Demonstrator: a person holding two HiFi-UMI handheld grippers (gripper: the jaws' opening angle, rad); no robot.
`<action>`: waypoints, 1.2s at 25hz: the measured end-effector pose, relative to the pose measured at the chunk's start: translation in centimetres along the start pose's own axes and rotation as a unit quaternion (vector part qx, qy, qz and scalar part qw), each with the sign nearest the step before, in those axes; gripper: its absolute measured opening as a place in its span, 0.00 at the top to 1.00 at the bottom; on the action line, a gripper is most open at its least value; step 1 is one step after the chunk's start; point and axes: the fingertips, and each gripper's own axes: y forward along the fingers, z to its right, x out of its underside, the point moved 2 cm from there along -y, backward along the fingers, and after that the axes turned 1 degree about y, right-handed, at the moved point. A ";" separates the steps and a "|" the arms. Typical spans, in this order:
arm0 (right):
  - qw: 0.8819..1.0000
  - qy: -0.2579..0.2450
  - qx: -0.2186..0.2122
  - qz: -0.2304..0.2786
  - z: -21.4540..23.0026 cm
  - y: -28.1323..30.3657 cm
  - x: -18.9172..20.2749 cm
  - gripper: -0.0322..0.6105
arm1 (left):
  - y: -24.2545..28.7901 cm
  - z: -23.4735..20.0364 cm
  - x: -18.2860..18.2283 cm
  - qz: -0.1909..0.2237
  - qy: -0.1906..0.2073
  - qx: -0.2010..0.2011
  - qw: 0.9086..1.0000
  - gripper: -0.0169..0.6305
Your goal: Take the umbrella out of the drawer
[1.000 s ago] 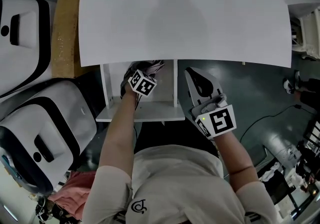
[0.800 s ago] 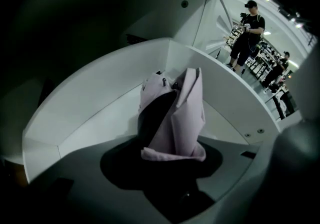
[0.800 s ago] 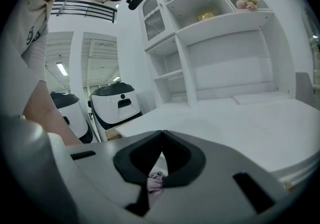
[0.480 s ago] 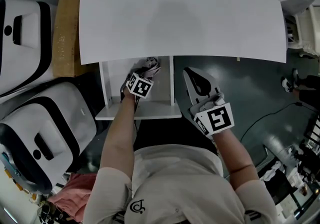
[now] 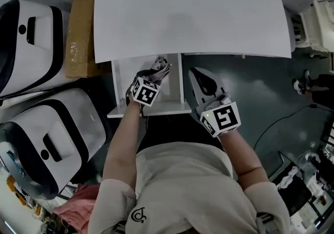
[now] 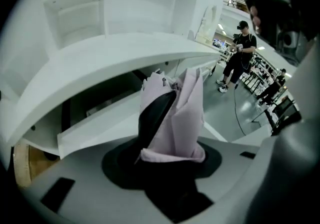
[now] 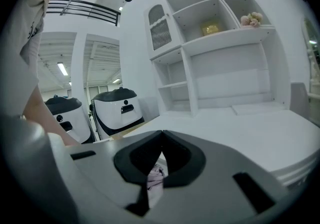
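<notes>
A folded pale-lilac umbrella (image 5: 159, 65) hangs above the open white drawer (image 5: 119, 88) under the white desk top (image 5: 193, 19). My left gripper (image 5: 152, 74) is shut on it. In the left gripper view the umbrella (image 6: 177, 113) stands up between the jaws, with one black finger (image 6: 154, 114) pressed on its side and the other hidden by fabric. The drawer (image 6: 100, 128) lies below and behind it. My right gripper (image 5: 200, 75) hovers just right of the drawer, shut and holding nothing. In the right gripper view, my right gripper (image 7: 161, 139) shows a strip of umbrella (image 7: 155, 178) beyond its jaws.
Two big white-and-black machines (image 5: 36, 39) (image 5: 52, 144) stand at the left beside a brown board (image 5: 78, 39). A shelf unit (image 7: 220, 68) rises at the back of the desk. A cable (image 5: 282, 123) runs over the grey floor at the right. A person (image 6: 240, 50) stands far off.
My left gripper has risen with the umbrella, lifting it up from the drawer toward the desk edge. The right gripper has drifted up slightly, still shut.
</notes>
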 end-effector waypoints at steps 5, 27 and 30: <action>1.000 -0.026 0.005 0.018 -1.9 -0.9 -2.3 0.94 | -5.4 0.6 -1.8 0.050 -0.005 -0.009 0.999 0.65; 0.992 -0.069 0.049 0.095 -5.9 -3.6 -10.7 0.94 | -30.6 0.4 -13.7 0.373 0.043 -0.076 0.924 0.64; 0.992 -0.063 0.039 0.102 -6.3 -3.6 -11.5 0.94 | -33.8 0.4 -14.4 0.419 0.046 -0.085 0.903 0.64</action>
